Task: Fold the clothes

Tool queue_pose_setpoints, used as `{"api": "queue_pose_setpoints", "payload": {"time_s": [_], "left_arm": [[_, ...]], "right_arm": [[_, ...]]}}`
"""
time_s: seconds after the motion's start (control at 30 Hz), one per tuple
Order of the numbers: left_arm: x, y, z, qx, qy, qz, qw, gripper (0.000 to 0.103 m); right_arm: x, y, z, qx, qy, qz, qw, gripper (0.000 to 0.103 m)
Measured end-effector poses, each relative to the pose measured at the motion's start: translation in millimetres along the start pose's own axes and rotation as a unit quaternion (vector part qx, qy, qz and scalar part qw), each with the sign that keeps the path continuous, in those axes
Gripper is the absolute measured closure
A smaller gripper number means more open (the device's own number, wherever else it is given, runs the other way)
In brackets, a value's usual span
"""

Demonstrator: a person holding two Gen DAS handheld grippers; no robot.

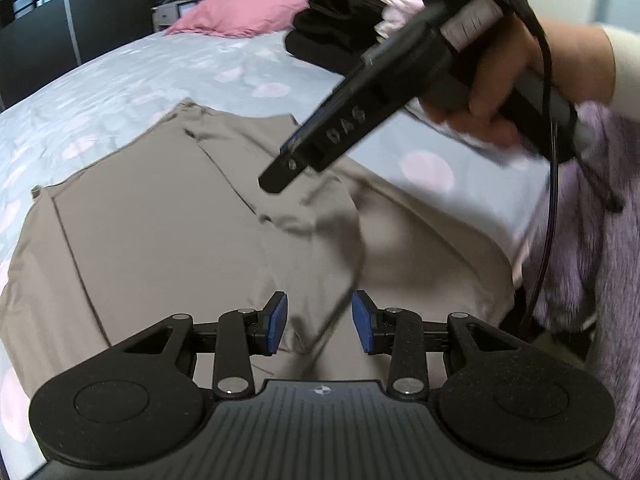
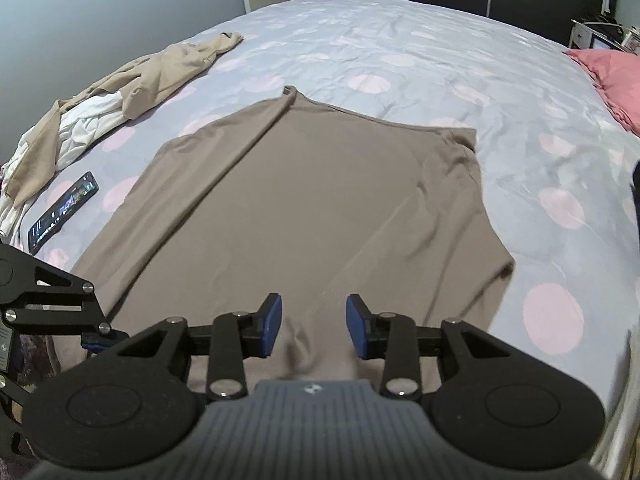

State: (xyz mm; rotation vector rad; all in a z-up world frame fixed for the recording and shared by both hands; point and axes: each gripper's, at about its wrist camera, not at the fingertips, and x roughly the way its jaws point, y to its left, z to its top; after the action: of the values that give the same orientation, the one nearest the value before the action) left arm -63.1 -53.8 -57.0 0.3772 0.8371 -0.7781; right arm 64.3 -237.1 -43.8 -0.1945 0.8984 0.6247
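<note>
A bedroom, its wide bed (image 2: 400, 48) dressed in a pale blue cover dotted with pink circles, serves as my worktable: nearest my cameras, both tongs are released, the left gripper (image 1: 319, 322) and the right gripper (image 2: 314, 326) each showing blue pads spread with nothing between them, poised over the near hem of a taupe top (image 2: 288, 208) that lies on the cover, smoothed, with one sleeve laid in over its body as a long diagonal ridge; I judge the cloth thin, light and limp, a smooth knit that will drape and slide rather than hold a crease, so I would pinch it at a hem corner or a side seam, where the doubled layers give the pads something to bite; in the left view the person's hand (image 1: 500, 92) grips the right tool's handle above the garment; to the left of the top rests a dark phone (image 2: 64, 210), then a crumpled heap of beige and white clothes (image 2: 120, 96); farther off, a stack of black garments (image 1: 332, 20) sits beside a pink pillow (image 1: 248, 10) at the head of the bed
</note>
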Motion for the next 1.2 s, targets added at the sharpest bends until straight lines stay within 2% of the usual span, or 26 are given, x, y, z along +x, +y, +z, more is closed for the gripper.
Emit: {"api": "queue_pose_setpoints", "payload": {"time_s": [0.1,0.23,0.47,0.6,0.87,0.93,1.03,1.2], "left_arm": [[5.3,-4.9,-2.3,0.011,0.012,-0.007,0.9998,0.07],[5.8,-11.0,-0.6,0.025,0.009,-0.006,0.9996,0.071],[15.0,-13.3,4.7,0.03,0.015,-0.026,0.9991,0.074],[23.8,-11.6,5.7,0.029,0.026,-0.011,0.9992,0.074],[24.2,9.8,10.5,-0.015,0.019,0.015,0.9996,0.074],[22.8,12.0,10.8,-0.021,0.016,0.016,0.9995,0.074],[18.7,12.4,11.7,-0.022,0.008,0.012,0.9997,0.074],[13.1,11.6,11.3,-0.017,0.002,0.006,0.9998,0.074]], "right_arm": [[-3.4,-0.8,-7.3,0.002,0.006,-0.003,1.0,0.064],[-9.8,-2.0,-18.0,-0.001,0.014,-0.001,1.0,0.064],[-18.9,0.9,-39.7,-0.017,0.036,0.025,0.999,0.064],[-16.4,7.2,-46.3,-0.035,0.052,0.039,0.997,0.064],[2.2,12.5,-42.1,-0.056,0.066,0.042,0.995,0.068],[6.9,13.9,-41.0,-0.061,0.069,0.043,0.995,0.077],[13.9,15.9,-39.4,-0.069,0.074,0.044,0.994,0.085],[23.8,21.1,-31.3,-0.082,0.073,0.044,0.993,0.091]]}}
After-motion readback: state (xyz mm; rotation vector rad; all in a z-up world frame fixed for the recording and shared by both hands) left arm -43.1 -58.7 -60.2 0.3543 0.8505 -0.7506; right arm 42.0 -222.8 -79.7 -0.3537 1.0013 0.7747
